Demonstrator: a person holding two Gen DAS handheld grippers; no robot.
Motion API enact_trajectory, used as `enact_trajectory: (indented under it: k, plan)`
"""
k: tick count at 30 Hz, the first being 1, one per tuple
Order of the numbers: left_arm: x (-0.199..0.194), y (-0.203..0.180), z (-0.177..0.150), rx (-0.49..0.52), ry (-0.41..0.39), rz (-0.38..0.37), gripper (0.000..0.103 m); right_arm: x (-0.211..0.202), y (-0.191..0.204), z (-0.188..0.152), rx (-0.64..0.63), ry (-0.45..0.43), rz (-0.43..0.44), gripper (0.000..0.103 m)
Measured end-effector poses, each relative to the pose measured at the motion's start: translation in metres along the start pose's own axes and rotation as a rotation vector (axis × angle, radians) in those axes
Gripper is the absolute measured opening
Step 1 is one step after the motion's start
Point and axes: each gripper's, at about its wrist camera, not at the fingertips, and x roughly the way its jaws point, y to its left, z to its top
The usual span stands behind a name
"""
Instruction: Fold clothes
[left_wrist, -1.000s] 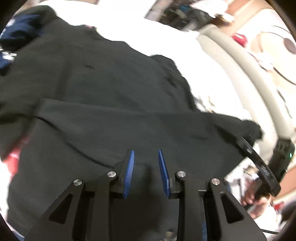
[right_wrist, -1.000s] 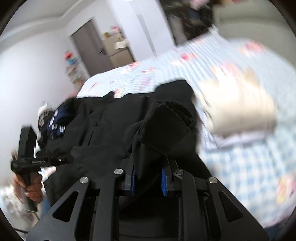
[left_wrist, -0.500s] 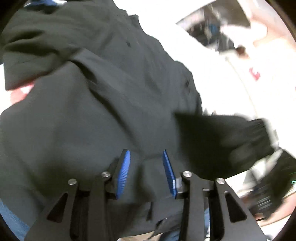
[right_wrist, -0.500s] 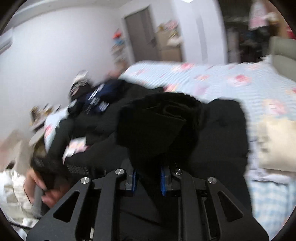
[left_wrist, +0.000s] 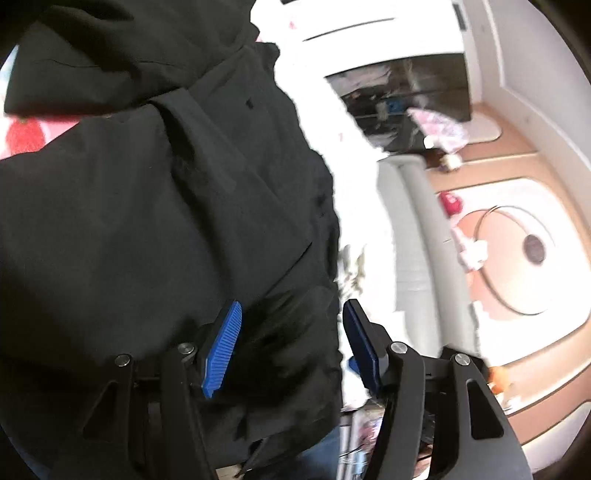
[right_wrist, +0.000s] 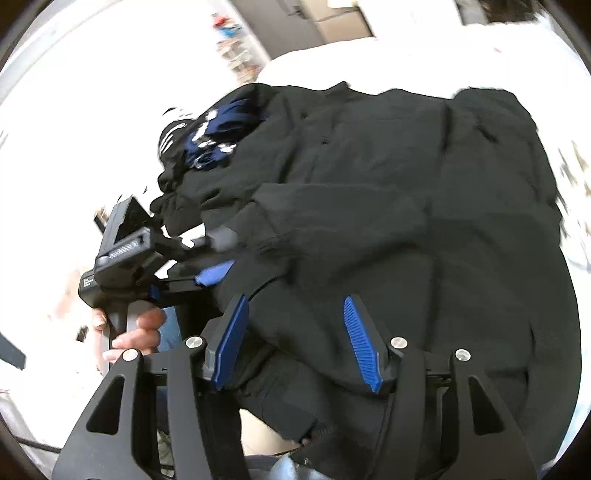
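Jacket (right_wrist: 388, 192), black, lies spread over the bed (right_wrist: 332, 55) and fills most of both wrist views; in the right view its folded sleeve runs from 9 o'clock toward the centre.

Right gripper (right_wrist: 295, 339) hangs over the jacket's near edge with its jaws wide apart, having just been opening. Black cloth lies between the blue pads (right_wrist: 358, 343), which do not press on it.

Left gripper (left_wrist: 291, 343) also has its jaws wide, just opened further, over the jacket's edge at 6 o'clock in its own view. Cloth sits between the pads without being pinched. From the right wrist it shows at 9 o'clock, a hand (right_wrist: 136, 332) around its handle, its blue tip touching the sleeve edge.

Navy garment (right_wrist: 214, 140) with white print lies bunched at 10 o'clock beyond the jacket. White bedding shows at 12 o'clock in the left view, blurred.
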Motion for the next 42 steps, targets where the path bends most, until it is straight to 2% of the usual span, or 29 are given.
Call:
enact_trajectory:
  k: [2,5,8,10,14,18,22,24,27,28,29,31,33,35,37,39,40,42]
  plan:
    - [0.02,-0.001,-0.002,0.023,0.044,0.043,0.065,-0.003,-0.011,-0.006,0.047,-0.013,-0.045,0.055]
    - [0.031,0.004,-0.009,0.056,0.154,0.173,0.065,0.008,-0.029,-0.009,0.122,0.024,-0.164,0.056]
    - [0.041,0.005,-0.016,0.079,0.206,0.245,0.067,0.012,-0.041,-0.012,0.174,0.039,-0.147,0.056]
    - [0.041,0.0,-0.022,0.114,0.248,0.253,0.064,0.011,-0.042,-0.014,0.174,0.037,-0.153,0.056]
    - [0.052,-0.03,-0.026,0.297,0.249,0.377,0.019,0.011,-0.043,-0.013,0.182,0.017,-0.206,0.056]
    - [0.055,-0.08,-0.003,0.478,0.201,0.391,0.014,0.002,-0.04,0.006,0.178,-0.056,-0.232,0.056]
    - [0.044,-0.101,0.034,0.582,0.186,0.326,0.014,-0.006,-0.026,0.022,0.136,-0.137,-0.24,0.056]
    - [0.047,-0.091,0.05,0.566,0.209,0.383,0.015,-0.003,-0.019,0.028,0.128,-0.168,-0.235,0.056]
    - [0.061,-0.061,0.063,0.483,0.272,0.539,0.019,0.014,-0.007,0.038,0.076,-0.121,-0.244,0.056]
    - [0.061,-0.049,0.066,0.458,0.279,0.59,0.024,0.018,-0.005,0.039,0.067,-0.109,-0.25,0.056]
    - [0.058,-0.041,0.068,0.435,0.282,0.619,0.039,0.024,-0.003,0.039,0.059,-0.092,-0.247,0.056]
    - [0.044,-0.033,0.067,0.397,0.274,0.594,0.045,0.038,-0.003,0.034,0.047,-0.039,-0.228,0.056]
    - [0.031,-0.031,0.064,0.374,0.255,0.546,0.056,0.047,-0.002,0.025,0.032,0.003,-0.207,0.056]
    - [0.018,-0.034,0.059,0.367,0.224,0.501,0.058,0.047,0.001,0.016,0.02,0.008,-0.191,0.056]
    - [0.013,-0.045,0.052,0.401,0.165,0.513,0.056,0.041,0.008,0.013,0.001,-0.025,-0.152,0.056]
    - [0.011,-0.044,0.049,0.419,0.106,0.496,0.056,0.037,0.012,0.012,-0.009,-0.041,-0.15,0.056]
    - [0.01,-0.042,0.047,0.404,0.104,0.47,0.058,0.036,0.012,0.012,-0.006,-0.039,-0.143,0.056]
    - [0.009,-0.028,0.042,0.339,0.152,0.423,0.061,0.034,0.013,0.011,-0.002,-0.028,-0.127,0.056]
